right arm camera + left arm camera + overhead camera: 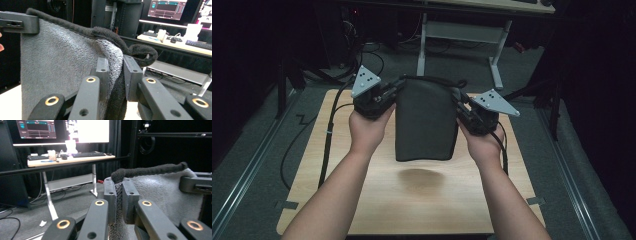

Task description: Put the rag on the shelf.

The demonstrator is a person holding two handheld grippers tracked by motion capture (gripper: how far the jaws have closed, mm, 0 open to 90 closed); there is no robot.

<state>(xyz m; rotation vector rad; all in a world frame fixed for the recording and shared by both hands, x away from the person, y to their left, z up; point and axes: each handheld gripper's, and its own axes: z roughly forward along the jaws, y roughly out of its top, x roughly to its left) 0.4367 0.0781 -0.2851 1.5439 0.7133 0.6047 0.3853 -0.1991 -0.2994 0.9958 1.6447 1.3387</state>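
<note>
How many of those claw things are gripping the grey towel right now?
2. The left claw pinches the towel at its upper left corner, and the right claw pinches its upper right corner; the towel hangs between them above the table.

I see the dark grey towel (426, 122) hanging folded above the table (362, 200), its top corners pinched, lower edge clear.

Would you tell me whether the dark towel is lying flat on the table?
No, the towel hangs above the table, casting a shadow beneath.
</note>
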